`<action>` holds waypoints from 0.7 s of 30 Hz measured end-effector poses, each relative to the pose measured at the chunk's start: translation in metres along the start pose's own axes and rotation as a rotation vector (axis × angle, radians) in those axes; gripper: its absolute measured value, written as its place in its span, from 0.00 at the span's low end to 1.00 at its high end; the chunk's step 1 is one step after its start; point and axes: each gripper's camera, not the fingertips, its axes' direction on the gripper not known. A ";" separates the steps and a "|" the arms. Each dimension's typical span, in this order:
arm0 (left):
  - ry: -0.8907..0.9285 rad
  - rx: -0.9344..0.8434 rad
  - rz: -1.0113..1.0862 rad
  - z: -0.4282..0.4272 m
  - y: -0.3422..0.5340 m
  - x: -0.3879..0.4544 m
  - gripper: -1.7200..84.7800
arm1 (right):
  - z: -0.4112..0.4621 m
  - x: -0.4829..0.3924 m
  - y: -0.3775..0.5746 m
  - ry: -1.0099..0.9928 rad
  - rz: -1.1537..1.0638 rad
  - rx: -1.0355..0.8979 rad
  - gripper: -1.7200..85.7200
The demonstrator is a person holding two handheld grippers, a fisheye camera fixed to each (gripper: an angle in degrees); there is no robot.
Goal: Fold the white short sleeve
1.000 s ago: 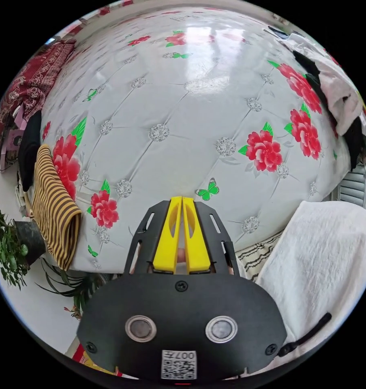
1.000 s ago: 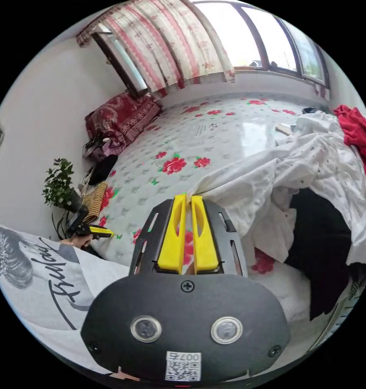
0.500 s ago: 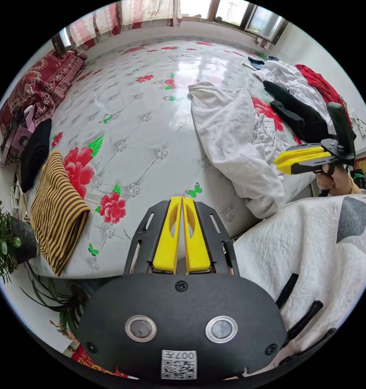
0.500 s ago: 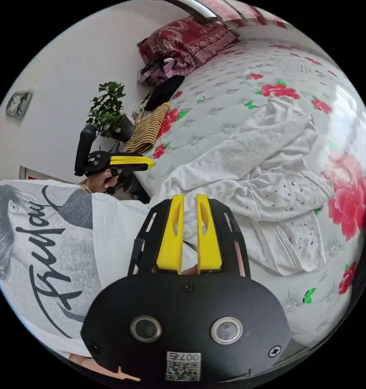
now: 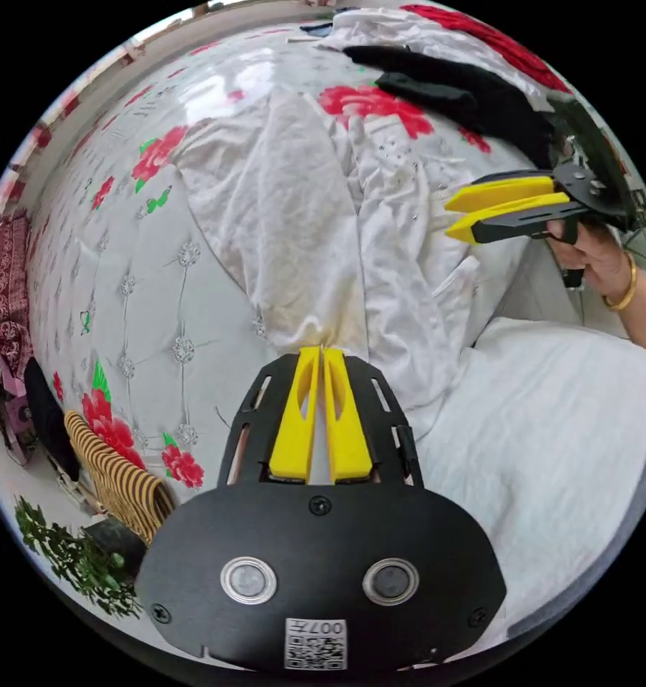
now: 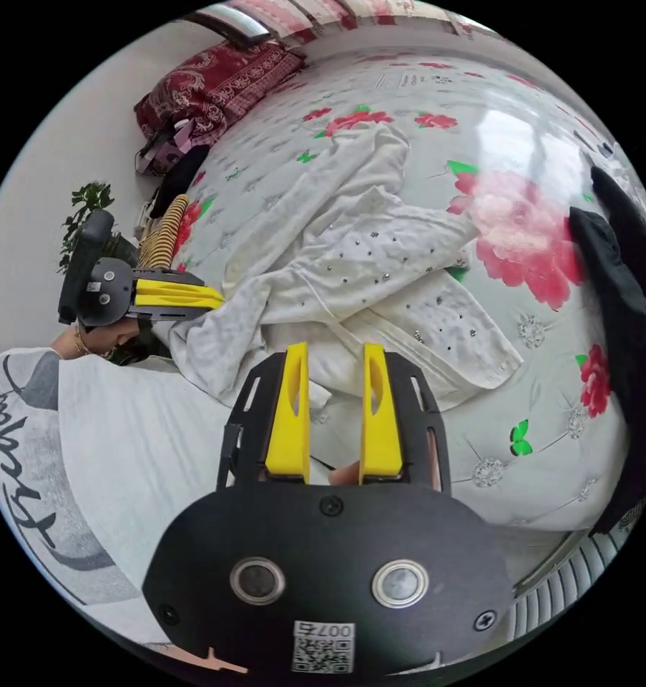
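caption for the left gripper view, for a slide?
Left gripper pinches an edge of the crumpled white short sleeve on the floral bed; right gripper open alongside.

White short sleeve (image 5: pixel 301 215) lies crumpled on the floral quilted bed (image 5: pixel 158 286), not flat, bunched in long folds and creases. Thin white fabric, small shiny studs dotted over part of it (image 6: pixel 380 250). A ribbed hem or band edge runs along the near side in the right gripper view. One part drapes over the bed edge toward the person. A bunched edge of it sits at the tips of the left gripper (image 5: pixel 321 352), pinched there.
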 end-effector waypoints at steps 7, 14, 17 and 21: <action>0.148 0.207 -0.462 -0.011 0.100 -0.096 0.01 | 0.006 -0.021 0.014 0.127 -0.114 0.011 0.09; 0.186 0.379 -0.532 -0.048 0.165 -0.121 0.02 | 0.009 -0.032 0.011 0.198 -0.167 0.024 0.08; 0.205 0.415 -0.358 -0.068 0.129 -0.093 0.06 | 0.012 -0.042 0.010 0.254 -0.220 0.021 0.08; 0.197 0.313 -0.052 -0.055 0.041 -0.031 0.12 | 0.009 -0.040 0.006 0.238 -0.189 0.022 0.08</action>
